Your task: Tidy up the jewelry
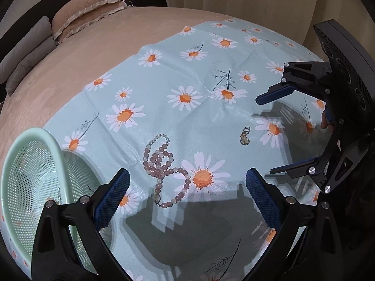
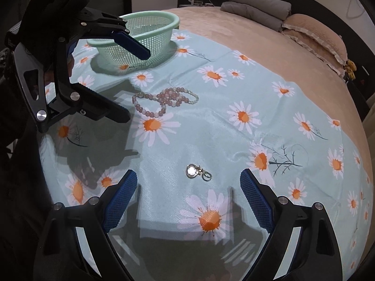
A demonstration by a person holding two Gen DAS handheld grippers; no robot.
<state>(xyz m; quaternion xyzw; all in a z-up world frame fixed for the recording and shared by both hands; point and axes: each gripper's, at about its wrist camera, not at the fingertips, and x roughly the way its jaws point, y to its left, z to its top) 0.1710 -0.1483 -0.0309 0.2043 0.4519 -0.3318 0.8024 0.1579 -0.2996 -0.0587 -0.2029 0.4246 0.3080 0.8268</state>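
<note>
We've got both tools spread wide w/ nothing held: left gripper [image 1: 187,187] hangs over the pink bead necklace [image 1: 164,166], right gripper [image 2: 188,192] over the small silver charm [image 2: 198,172], both pieces flat on the daisy cloth [image 2: 211,121]. The green basket [image 2: 140,37] sits beside the necklace, at the cloth's edge. Risks as we see them: pads pinch cloth along w/ the beads & drag it; the looped strand snags or slips out on lift; the charm is thin, so the pads may close over it & miss.
</note>
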